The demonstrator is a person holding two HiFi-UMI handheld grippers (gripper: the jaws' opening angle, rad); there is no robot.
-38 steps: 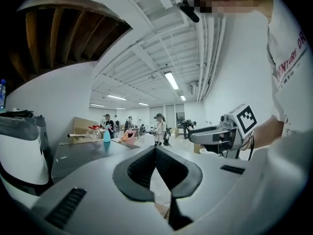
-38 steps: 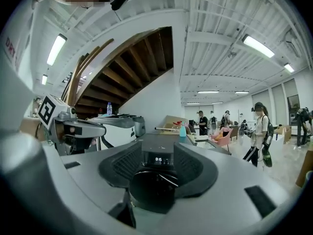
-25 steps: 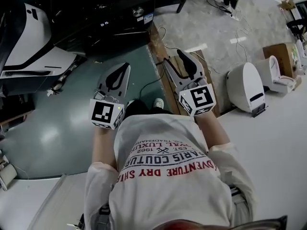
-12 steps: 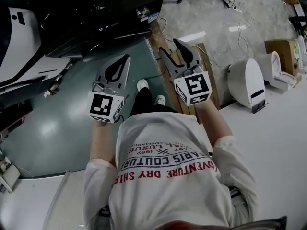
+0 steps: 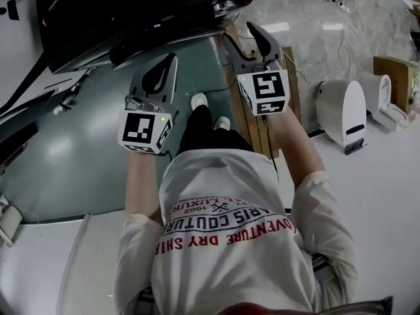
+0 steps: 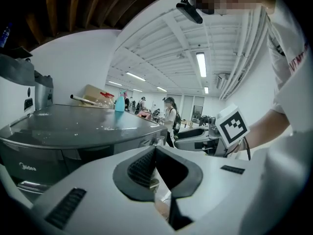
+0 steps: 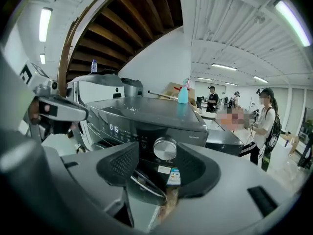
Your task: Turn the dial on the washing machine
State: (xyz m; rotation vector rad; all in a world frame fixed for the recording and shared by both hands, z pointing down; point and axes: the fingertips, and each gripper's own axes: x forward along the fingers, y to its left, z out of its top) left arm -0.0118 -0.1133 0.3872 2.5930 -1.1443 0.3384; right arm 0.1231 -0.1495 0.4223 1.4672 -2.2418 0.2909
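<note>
Gaping on nothing, the right claw (image 7: 157, 156) has just been spreading its jaws, and only air sits between the pads. The dial (image 7: 165, 149) shows through the gap, farther off and untouched. That silver dial sits on the dark front panel of the washing machine (image 7: 146, 116), right of a lit display (image 7: 113, 129) and above a small sticker (image 7: 172, 176). A blue spray bottle (image 7: 183, 95) stands on the machine's top.

The left claw (image 6: 155, 150) is closed, tips together, with nothing between them. In the left gripper view the machine's grey top lies to its left, apart from it.

From the head view both claws are held out ahead of the person, both short of the machine. The left is over the green floor (image 5: 72, 149), the right over a wooden strip (image 5: 252, 120) beside it. White shoes (image 5: 199, 100) show between the arms. Off to the right a white rounded unit (image 5: 341, 110) stands on the pale floor. Other people stand far back in the room.
</note>
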